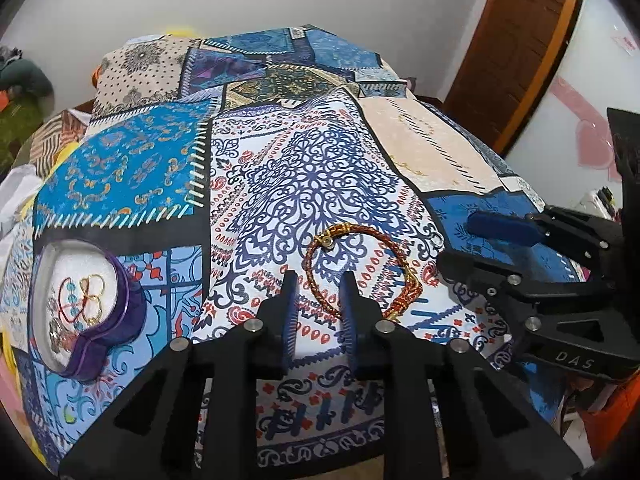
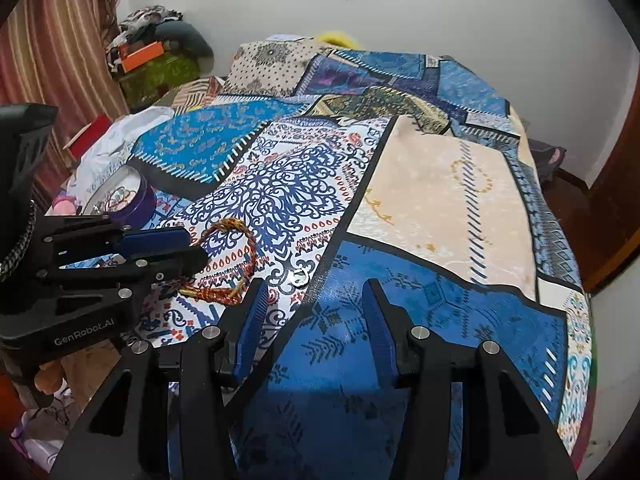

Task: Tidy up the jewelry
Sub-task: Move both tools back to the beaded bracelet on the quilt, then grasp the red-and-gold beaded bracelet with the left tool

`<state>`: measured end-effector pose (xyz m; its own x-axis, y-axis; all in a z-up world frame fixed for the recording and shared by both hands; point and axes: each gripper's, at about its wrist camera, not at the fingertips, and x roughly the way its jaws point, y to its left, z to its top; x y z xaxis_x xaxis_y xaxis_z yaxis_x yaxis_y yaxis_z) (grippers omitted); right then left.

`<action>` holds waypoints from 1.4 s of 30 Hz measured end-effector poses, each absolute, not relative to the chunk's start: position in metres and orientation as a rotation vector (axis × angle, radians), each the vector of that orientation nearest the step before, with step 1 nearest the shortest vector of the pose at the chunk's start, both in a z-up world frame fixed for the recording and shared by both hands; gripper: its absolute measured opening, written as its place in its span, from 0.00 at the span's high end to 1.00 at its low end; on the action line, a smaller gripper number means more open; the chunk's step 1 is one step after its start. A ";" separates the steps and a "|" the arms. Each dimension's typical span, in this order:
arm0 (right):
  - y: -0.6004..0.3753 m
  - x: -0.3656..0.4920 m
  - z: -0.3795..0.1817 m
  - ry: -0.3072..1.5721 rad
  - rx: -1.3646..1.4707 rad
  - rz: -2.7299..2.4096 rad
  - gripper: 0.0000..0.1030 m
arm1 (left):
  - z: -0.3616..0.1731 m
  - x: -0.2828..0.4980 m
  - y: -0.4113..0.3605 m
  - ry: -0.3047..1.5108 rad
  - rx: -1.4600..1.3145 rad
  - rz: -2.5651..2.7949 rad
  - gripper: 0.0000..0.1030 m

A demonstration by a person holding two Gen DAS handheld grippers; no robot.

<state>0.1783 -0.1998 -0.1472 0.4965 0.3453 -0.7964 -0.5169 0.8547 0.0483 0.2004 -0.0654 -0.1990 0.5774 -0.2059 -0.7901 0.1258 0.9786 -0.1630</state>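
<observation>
Left gripper (image 1: 318, 280): lowered over patchwork bedspread (image 1: 328, 168); jaws narrowly parted, straddling near side of braided red-and-gold bracelet (image 1: 360, 268). Pad contact with cord: cannot tell. Bracelet flat on white-and-blue patterned panel, looped, gold clasp (image 1: 326, 240) at far side.

Right gripper (image 2: 316, 304): above blue panel, jaws moderately wide, nothing between. Small silver ring (image 2: 298, 278) on bedspread just beyond left fingertip, untouched.

Round purple jewelry box (image 1: 120, 320): open, on bedspread well left of bracelet, white lining, containing gold rings and beaded pieces. In right wrist view, same box (image 2: 140, 204) behind left gripper (image 2: 192, 248), bracelet (image 2: 236, 256) at its tips.

Background: white wall, wooden door (image 1: 516, 40), striped curtain (image 2: 60, 60).
</observation>
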 end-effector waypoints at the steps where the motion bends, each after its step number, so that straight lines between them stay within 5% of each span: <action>1: -0.199 0.179 -0.149 0.916 -0.207 0.536 0.60 | -0.200 0.200 -0.065 0.934 -0.094 -0.193 0.83; 8: -0.191 0.182 -0.156 0.913 -0.229 0.547 0.78 | -0.203 0.202 -0.066 0.934 -0.071 -0.193 0.99; 10: -0.189 0.183 -0.157 0.916 -0.225 0.554 0.91 | -0.203 0.201 -0.069 0.929 -0.056 -0.188 0.99; 42: -0.155 0.149 -0.070 0.732 -0.159 0.563 0.91 | -0.115 0.140 -0.009 0.706 -0.097 -0.112 0.99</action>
<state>0.1487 -0.1547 -0.0704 0.6040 0.4300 -0.6710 -0.5383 0.8410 0.0544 0.1395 -0.0092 -0.1146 0.7556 -0.1351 -0.6409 0.0697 0.9895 -0.1265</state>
